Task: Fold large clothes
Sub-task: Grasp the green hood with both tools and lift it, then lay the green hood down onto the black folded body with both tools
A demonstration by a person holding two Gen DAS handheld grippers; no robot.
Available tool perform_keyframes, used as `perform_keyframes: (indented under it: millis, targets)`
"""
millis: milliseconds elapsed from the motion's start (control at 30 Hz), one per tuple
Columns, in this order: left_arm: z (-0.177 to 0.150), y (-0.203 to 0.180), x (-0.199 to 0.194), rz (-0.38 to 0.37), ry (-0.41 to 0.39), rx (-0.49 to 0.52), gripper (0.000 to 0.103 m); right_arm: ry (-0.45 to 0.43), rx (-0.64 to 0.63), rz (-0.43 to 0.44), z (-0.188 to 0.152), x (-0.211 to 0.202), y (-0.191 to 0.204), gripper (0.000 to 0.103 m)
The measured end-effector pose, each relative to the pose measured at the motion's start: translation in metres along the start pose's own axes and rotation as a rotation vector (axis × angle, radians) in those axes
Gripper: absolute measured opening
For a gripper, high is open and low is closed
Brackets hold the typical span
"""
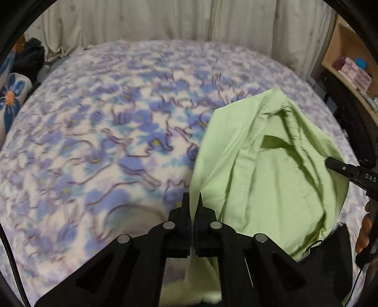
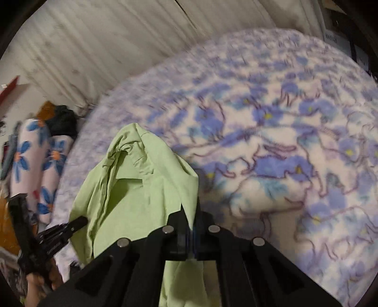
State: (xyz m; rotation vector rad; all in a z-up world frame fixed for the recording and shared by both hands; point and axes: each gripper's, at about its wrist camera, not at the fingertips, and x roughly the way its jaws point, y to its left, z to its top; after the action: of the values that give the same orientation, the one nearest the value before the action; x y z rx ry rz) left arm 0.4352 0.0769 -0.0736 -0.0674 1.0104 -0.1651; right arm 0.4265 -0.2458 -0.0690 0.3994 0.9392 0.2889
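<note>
A light green shirt [image 1: 267, 170] hangs bunched over the near edge of a bed with a blue-flowered blanket [image 1: 106, 122]. My left gripper [image 1: 193, 200] is shut on the shirt's left edge, with green cloth pinched between its fingers and hanging below them. In the right wrist view the same green shirt [image 2: 134, 189] is on the left, its collar showing. My right gripper [image 2: 191, 212] is shut on the shirt's right edge. Each gripper shows in the other's view: the right gripper [image 1: 330, 163] at the right edge, the left gripper [image 2: 78, 223] at the lower left.
Pale curtains [image 1: 165, 21] hang behind the bed. Flowered pillows [image 2: 35, 165] and dark clothes [image 2: 62, 121] lie at the bed's left side. A wooden shelf [image 1: 347, 61] with small boxes stands at the right. A hand [image 1: 365, 229] holds the right gripper's handle.
</note>
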Motion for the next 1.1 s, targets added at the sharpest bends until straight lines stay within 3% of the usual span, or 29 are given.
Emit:
perform_keyframes:
  millis: [167, 267, 467, 600, 733, 833, 1100]
  targets:
    - [-0.049, 0.009, -0.081, -0.074, -0.050, 0.016, 0.000, -0.055, -0.109, 0.090, -0.048, -0.081, 0.028, 0.001]
    - [-0.097, 0.010, -0.113, -0.109, -0.042, 0.030, 0.001, -0.052, -0.185, 0.083, -0.097, -0.119, 0.039, 0.004]
    - [-0.191, 0.023, -0.131, -0.098, 0.047, -0.008, 0.002, 0.058, -0.170, -0.027, -0.189, -0.139, 0.018, 0.021]
    - [-0.236, 0.039, -0.139, -0.084, 0.100, -0.046, 0.002, 0.118, -0.096, -0.042, -0.232, -0.144, 0.001, 0.021]
    - [-0.261, 0.043, -0.148, -0.098, 0.118, -0.075, 0.006, 0.138, -0.045, -0.035, -0.259, -0.151, -0.005, 0.024]
    - [-0.273, 0.039, -0.156, -0.110, 0.115, -0.076, 0.012, 0.135, -0.031, -0.019, -0.272, -0.157, -0.003, 0.032]
    - [-0.282, 0.014, -0.167, -0.191, 0.105, -0.065, 0.026, 0.135, -0.033, 0.037, -0.292, -0.161, 0.018, 0.041]
